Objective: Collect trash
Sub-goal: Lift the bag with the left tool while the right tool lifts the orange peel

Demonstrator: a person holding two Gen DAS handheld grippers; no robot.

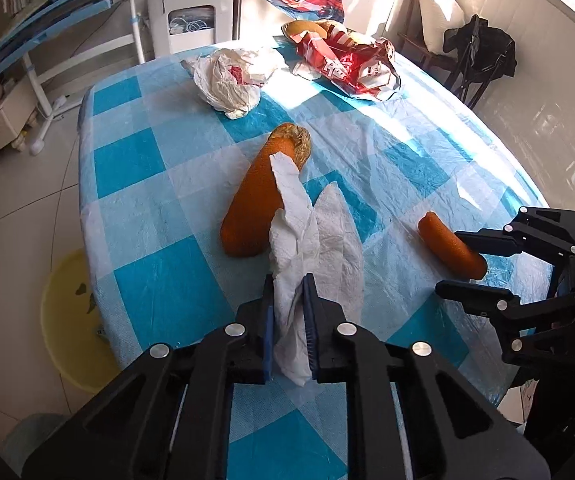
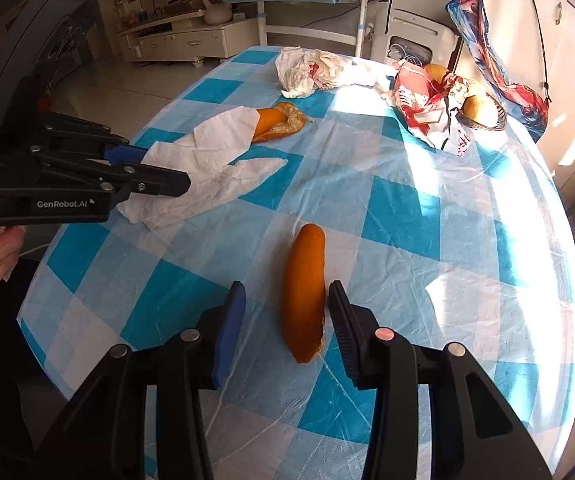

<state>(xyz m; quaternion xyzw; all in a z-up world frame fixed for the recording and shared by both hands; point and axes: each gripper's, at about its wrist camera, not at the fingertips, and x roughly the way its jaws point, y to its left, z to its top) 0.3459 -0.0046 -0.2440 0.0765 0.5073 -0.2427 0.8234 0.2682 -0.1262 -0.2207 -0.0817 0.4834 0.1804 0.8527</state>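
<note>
White tissue (image 1: 311, 240) is pinched between the blue pads of the left tool (image 1: 289, 320), which reaches forward low over the checkered surface (image 1: 159, 184); the tissue's far end drapes across a large orange peel (image 1: 255, 200). Right tool (image 2: 287, 320) hangs level with its fingers spread on either side of a smaller orange peel (image 2: 305, 288) lying flat on the surface.

Peel strip (image 2: 304, 292) on table (image 2: 427, 216), tissue (image 2: 207, 164) left, wrappers (image 2: 431, 108) behind
</note>
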